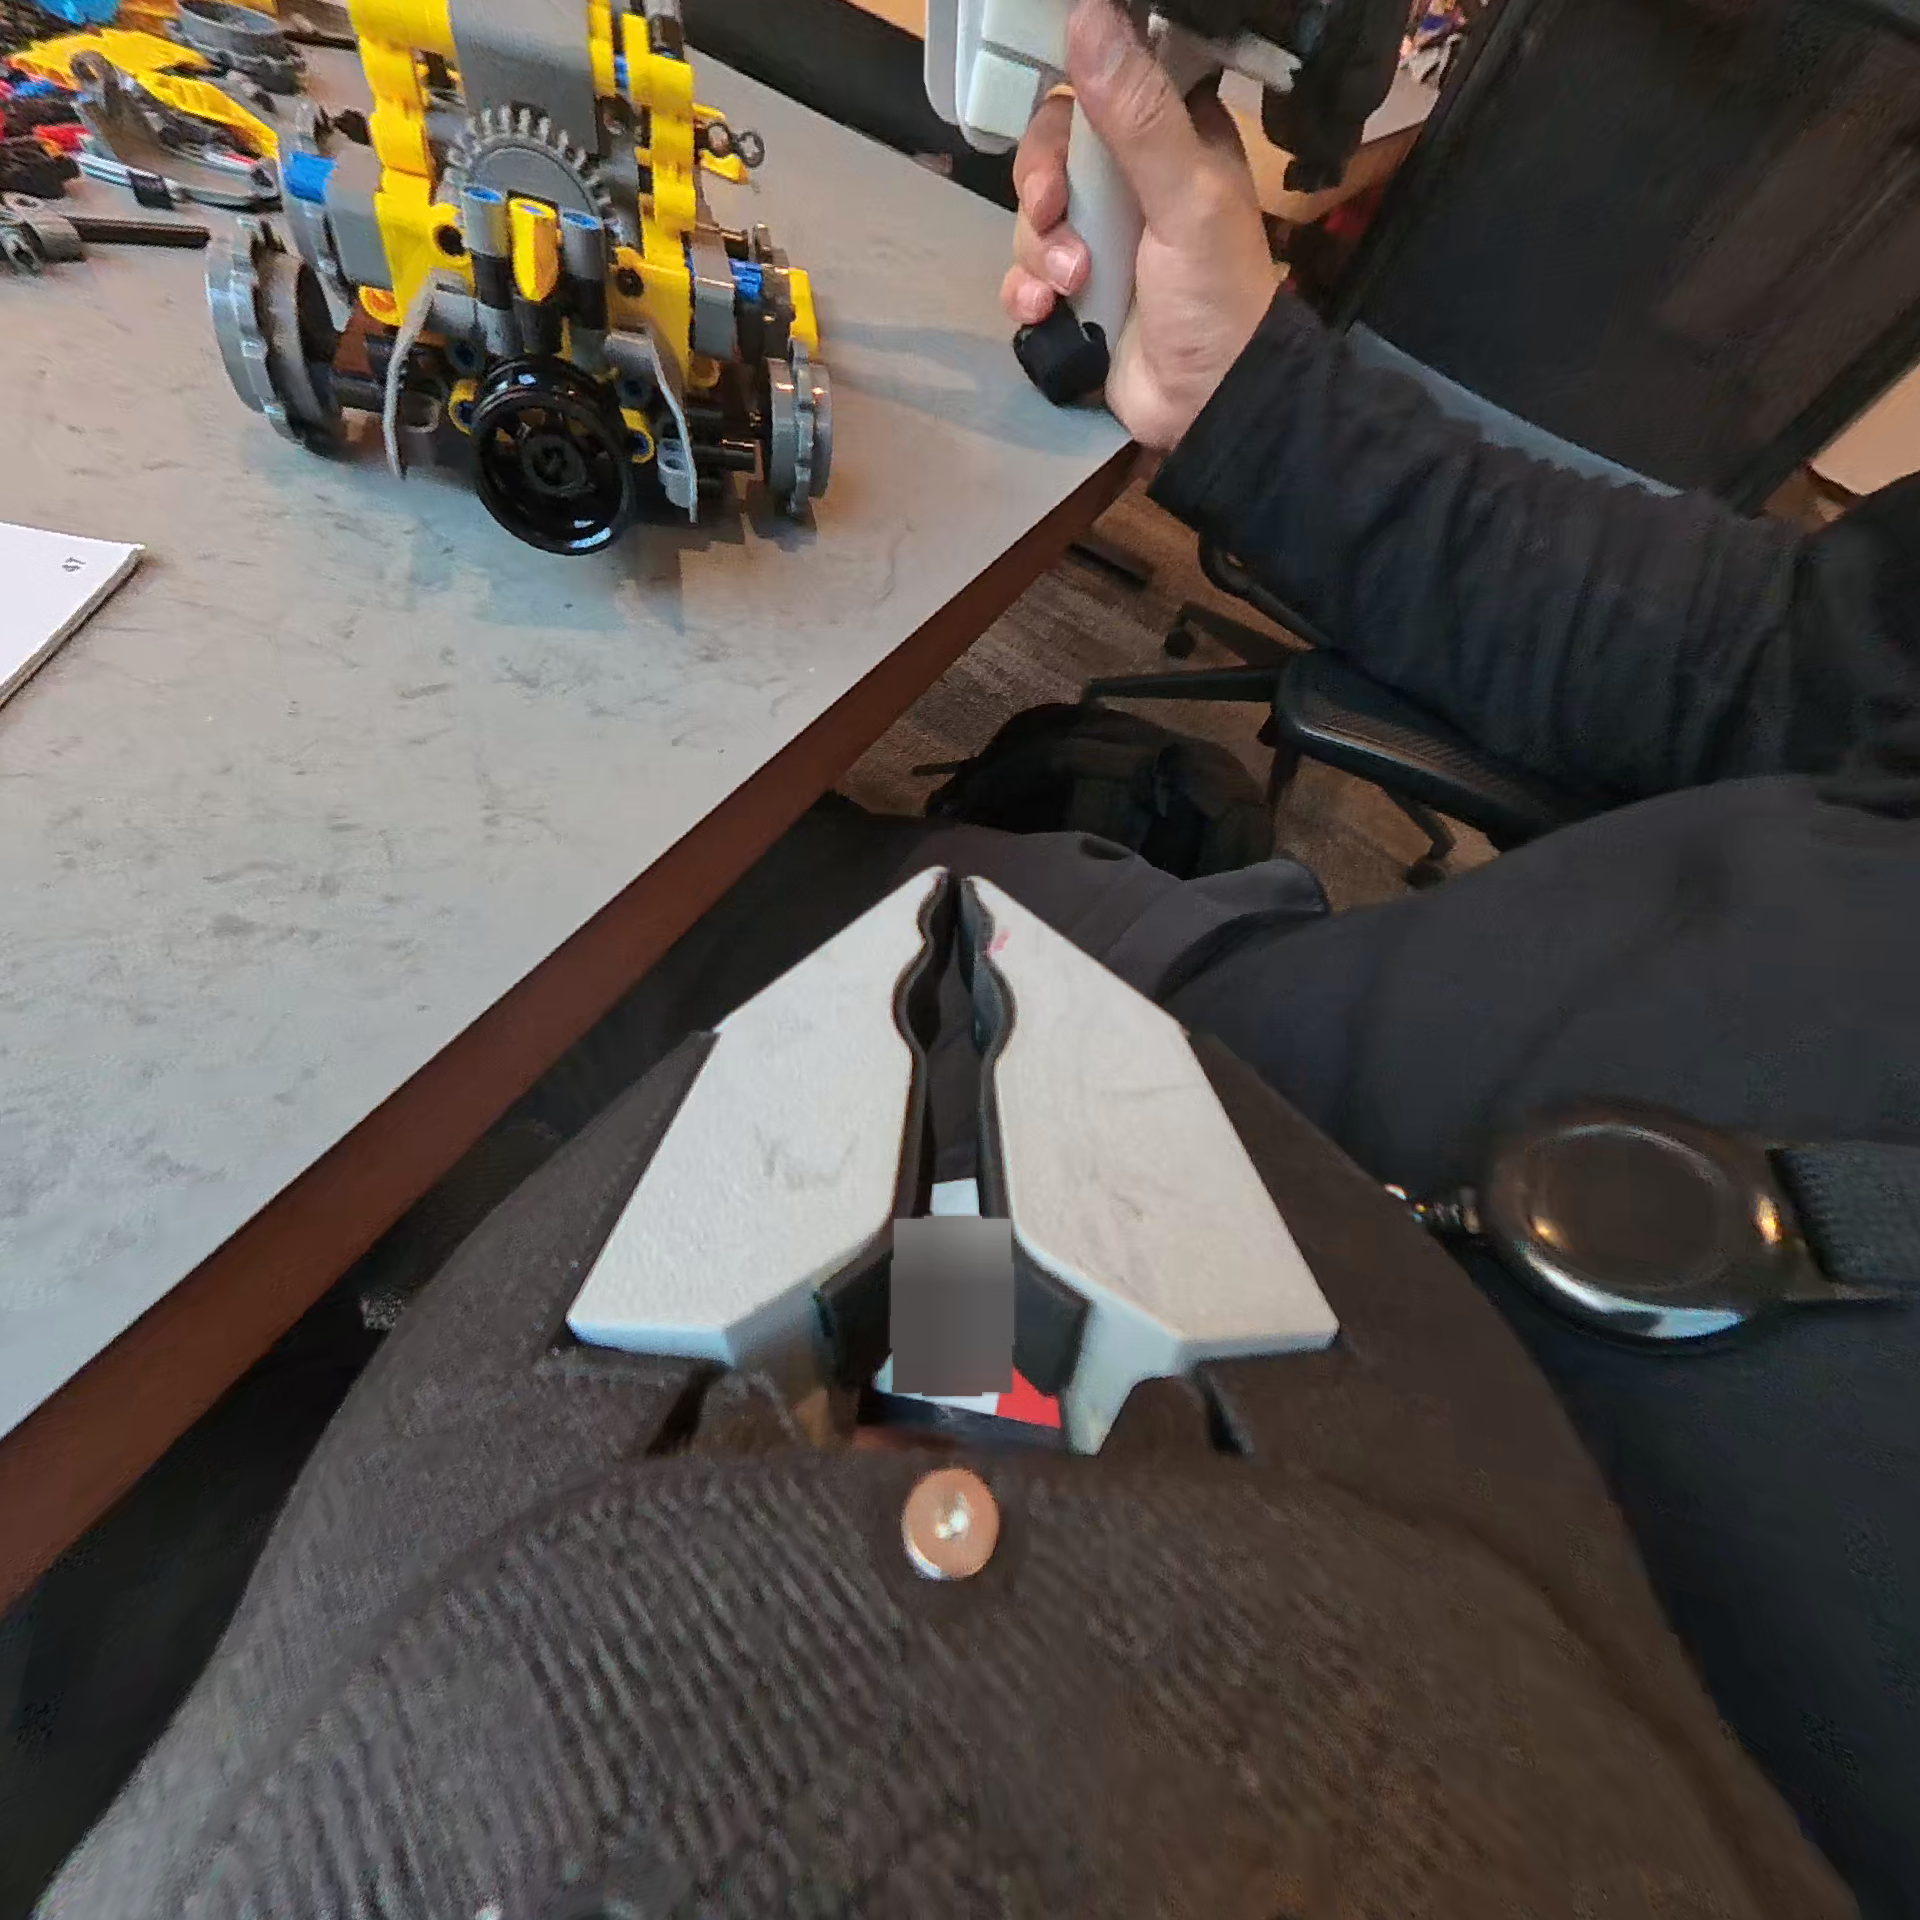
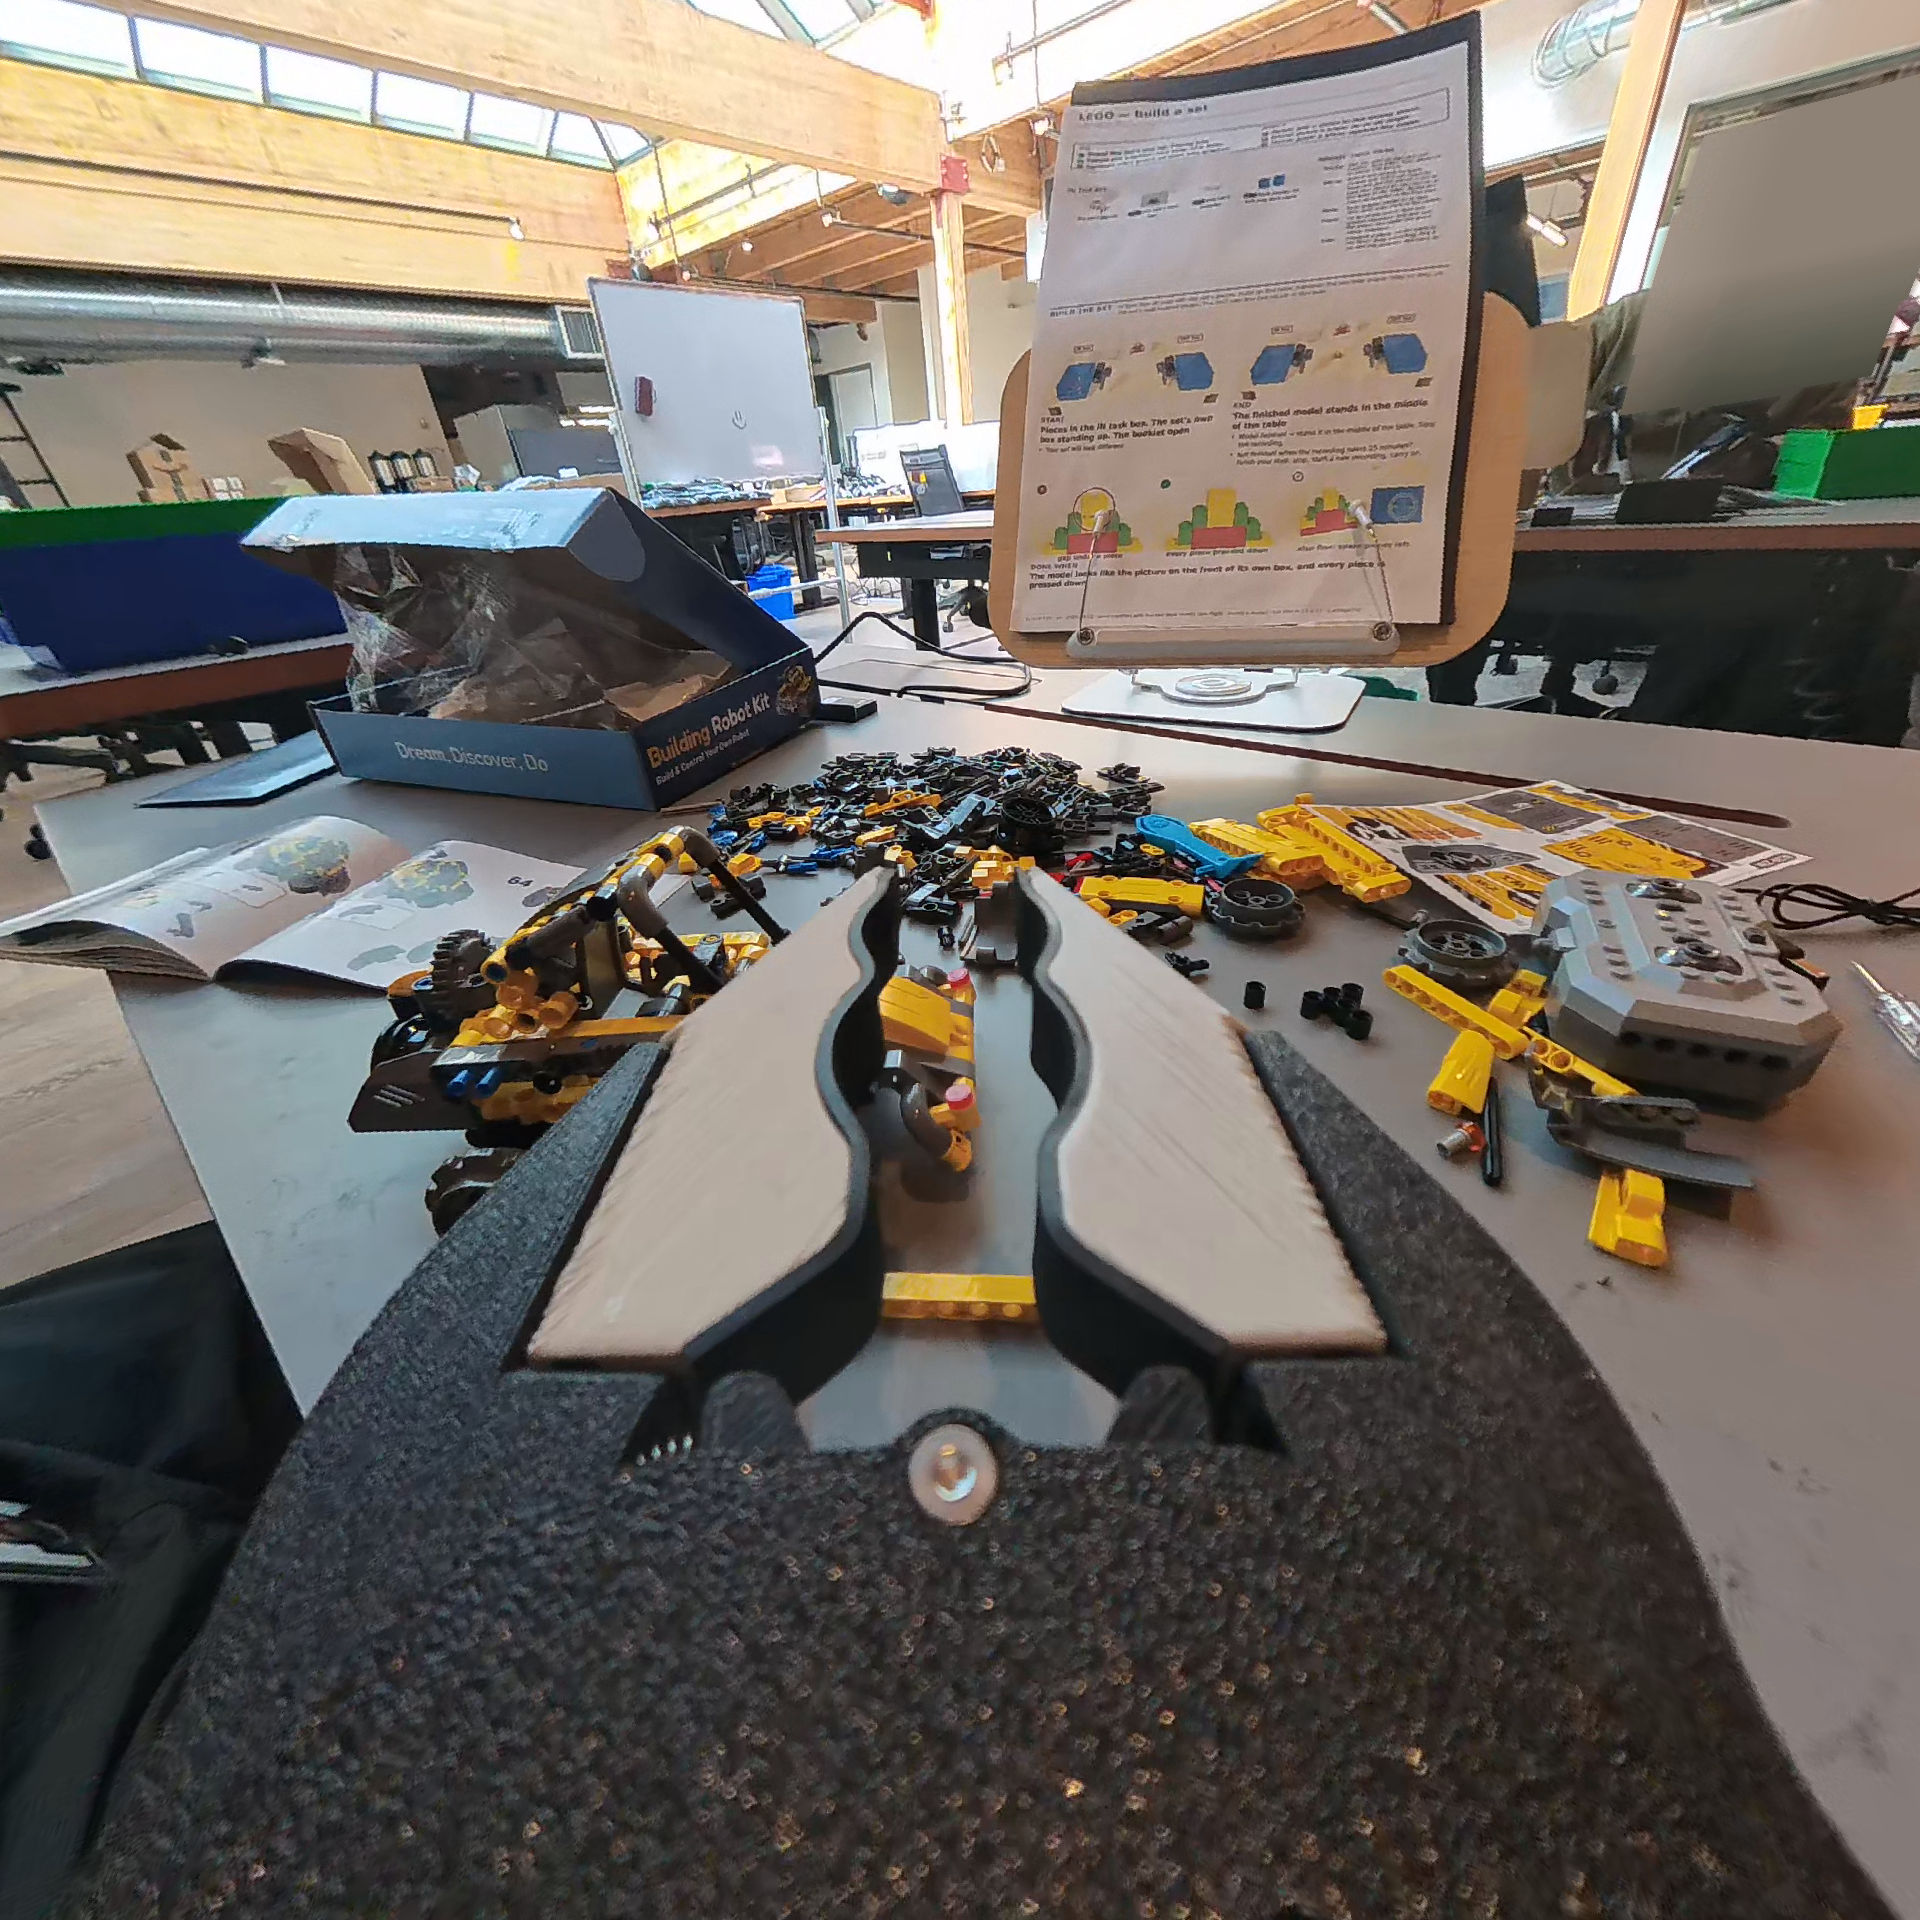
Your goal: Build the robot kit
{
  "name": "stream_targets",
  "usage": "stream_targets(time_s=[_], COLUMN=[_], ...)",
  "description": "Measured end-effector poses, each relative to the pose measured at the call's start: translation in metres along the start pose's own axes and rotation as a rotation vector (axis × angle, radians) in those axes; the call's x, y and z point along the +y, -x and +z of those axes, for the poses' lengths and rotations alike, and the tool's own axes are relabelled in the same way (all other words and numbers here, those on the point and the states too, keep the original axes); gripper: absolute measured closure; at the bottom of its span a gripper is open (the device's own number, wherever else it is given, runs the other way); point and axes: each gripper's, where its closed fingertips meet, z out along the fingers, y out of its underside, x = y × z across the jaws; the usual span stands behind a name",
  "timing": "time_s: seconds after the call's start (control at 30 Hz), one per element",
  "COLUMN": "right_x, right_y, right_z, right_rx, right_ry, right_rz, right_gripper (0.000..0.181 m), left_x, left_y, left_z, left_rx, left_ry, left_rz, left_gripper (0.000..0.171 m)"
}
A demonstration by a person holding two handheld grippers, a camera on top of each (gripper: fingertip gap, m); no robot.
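A half-built yellow and grey brick vehicle [image 1: 520, 312] stands on the grey table [image 1: 312, 831]. It also shows in the right wrist view [image 2: 551, 997]. My left gripper [image 1: 956, 883] is shut and empty, off the table edge, over a person's dark-clothed lap. My right gripper [image 2: 958, 878] is open above the table, just right of the vehicle. A small yellow sub-assembly [image 2: 925, 1029] and a yellow beam [image 2: 956, 1296] lie below, between its fingers. In the left wrist view a hand [image 1: 1143, 239] holds the right gripper's white handle by the table's corner.
A pile of loose black and yellow pieces [image 2: 966, 800] lies ahead, a grey hub block [image 2: 1673, 987] to the right. An open booklet [image 2: 281, 904], an open blue box [image 2: 561, 665] and a sheet on a stand [image 2: 1247, 343] sit behind. An office chair [image 1: 1662, 260] stands beside the table. The left gripper's tips are roughly 30 cm from the right gripper's.
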Motion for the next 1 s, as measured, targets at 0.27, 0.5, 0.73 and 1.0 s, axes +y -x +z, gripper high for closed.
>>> stream_targets(time_s=[0.27,0.5,0.73,1.0], right_x=[-0.001,-0.003,-0.003,-0.004], right_y=[-0.001,-0.003,-0.002,-0.003], right_z=[-0.001,-0.002,-0.003,-0.003], right_rx=[0.009,0.010,0.005,0.009], right_ry=[-0.008,-0.020,-0.025,-0.031], right_rz=[-0.004,0.014,0.017,0.021], right_gripper=[0.160,0.159,0.159,0.159], left_x=[0.001,0.007,0.008,0.007], left_y=[-0.009,0.003,0.004,0.009], left_z=[0.003,0.005,0.007,0.007], left_rx=[0.020,-0.032,-0.053,-0.074], left_ry=[0.002,0.017,0.015,0.009], left_rz=[0.018,0.000,0.012,0.000], left_gripper=[0.171,0.171,0.171,0.171])
